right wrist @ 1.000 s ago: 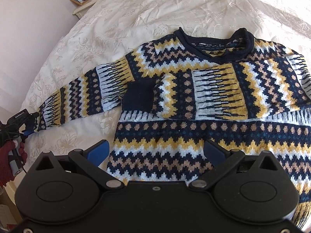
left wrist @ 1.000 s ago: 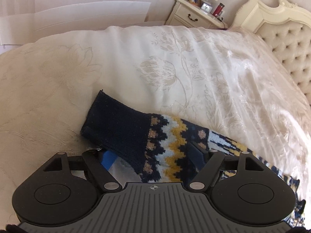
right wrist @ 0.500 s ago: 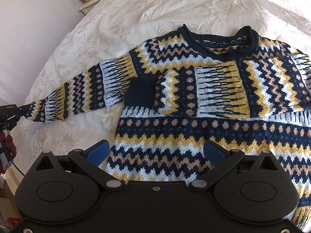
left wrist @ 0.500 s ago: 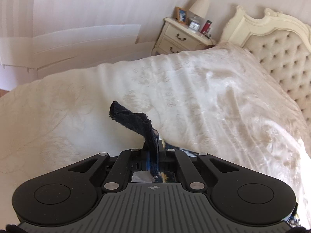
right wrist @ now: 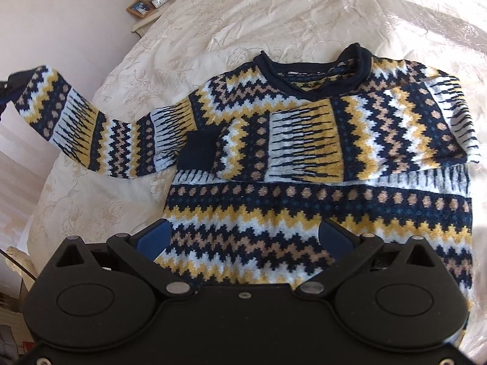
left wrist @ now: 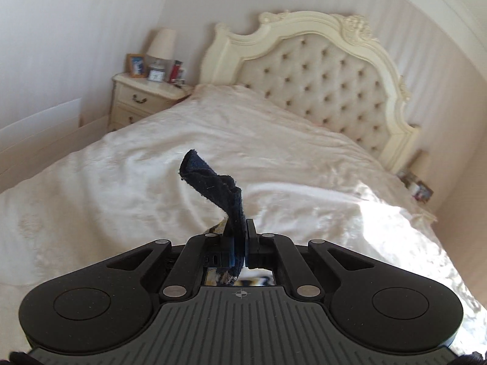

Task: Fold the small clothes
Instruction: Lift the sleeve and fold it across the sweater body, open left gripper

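A navy, yellow and white patterned sweater lies flat on the cream bedspread, neck away from me. One sleeve lies folded across the chest, its navy cuff near the middle. The other sleeve is raised off the bed toward the left. My left gripper is shut on that sleeve's navy cuff, which sticks up between the fingers. My right gripper hovers open over the sweater's lower body, nothing between its blue pads.
A tufted cream headboard stands at the far end of the bed. A bedside table with a lamp, photo frame and clock sits at the far left. Bright sunlight falls on the bedspread at the right.
My left gripper closed on the sleeve cuff and lifted it off the bed, tilting up toward the headboard. The sleeve now hangs raised at the left. The right gripper stayed open and drew slightly closer.
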Demonstrator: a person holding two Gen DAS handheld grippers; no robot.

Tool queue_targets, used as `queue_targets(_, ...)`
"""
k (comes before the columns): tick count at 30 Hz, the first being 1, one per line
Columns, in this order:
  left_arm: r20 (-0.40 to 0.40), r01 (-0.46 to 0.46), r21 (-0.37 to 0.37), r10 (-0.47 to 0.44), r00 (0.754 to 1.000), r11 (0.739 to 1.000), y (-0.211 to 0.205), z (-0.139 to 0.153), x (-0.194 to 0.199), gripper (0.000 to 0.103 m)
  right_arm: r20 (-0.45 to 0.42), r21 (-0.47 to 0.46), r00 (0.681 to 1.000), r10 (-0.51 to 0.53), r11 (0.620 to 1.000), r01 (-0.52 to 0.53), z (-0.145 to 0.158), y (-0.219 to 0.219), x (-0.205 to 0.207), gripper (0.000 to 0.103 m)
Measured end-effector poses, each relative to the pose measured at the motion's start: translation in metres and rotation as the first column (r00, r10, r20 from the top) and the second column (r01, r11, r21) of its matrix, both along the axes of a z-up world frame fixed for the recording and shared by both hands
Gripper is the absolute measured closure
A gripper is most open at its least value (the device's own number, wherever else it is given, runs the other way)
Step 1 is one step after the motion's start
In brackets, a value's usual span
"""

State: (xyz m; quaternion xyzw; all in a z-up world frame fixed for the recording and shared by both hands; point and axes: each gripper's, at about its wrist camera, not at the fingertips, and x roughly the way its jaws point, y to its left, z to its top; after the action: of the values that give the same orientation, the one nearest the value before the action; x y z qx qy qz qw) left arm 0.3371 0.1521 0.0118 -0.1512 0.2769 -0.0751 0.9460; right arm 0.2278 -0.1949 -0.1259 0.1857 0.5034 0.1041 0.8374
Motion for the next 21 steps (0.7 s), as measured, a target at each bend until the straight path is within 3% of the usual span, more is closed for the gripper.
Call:
queue_targets(7, -0.048, 0.215, -0.046, -0.217, 0.975, 0.975, -0.134, -0.041, 0.013, 0.098, 0.001, -0.007, 0.999, -0.048, 0.999, 0.048, -0.001, -0.059, -0.018, 0.0)
queue_targets(15, -0.189, 0.381, -0.049, -0.383, 0.904, 0.923, -0.252, -0.113, 0.024, 0.096, -0.01, -0.026, 0.997, -0.079, 0.997, 0.079, -0.007, -0.104, -0.039, 0.0)
queue_targets(16, -0.201, 0.394, -0.054, -0.397, 0.896, 0.917, -0.259, -0.118, 0.025, 0.093, -0.011, -0.027, 0.996, -0.084, 0.996, 0.083, -0.008, -0.107, -0.04, 0.0)
queue_targets(19, -0.21, 0.425, -0.043, -0.425, 0.881, 0.904, -0.27, -0.123, 0.019, 0.069, -0.017, -0.022, 0.995, -0.102, 0.995, 0.102, -0.011, -0.12, -0.044, 0.0)
queue_targets(21, -0.183, 0.443, -0.016, -0.438, 0.88, 0.897, -0.27, -0.118, 0.011, 0.066, -0.016, -0.02, 0.993, -0.117, 0.993, 0.117, -0.012, -0.128, -0.043, 0.0)
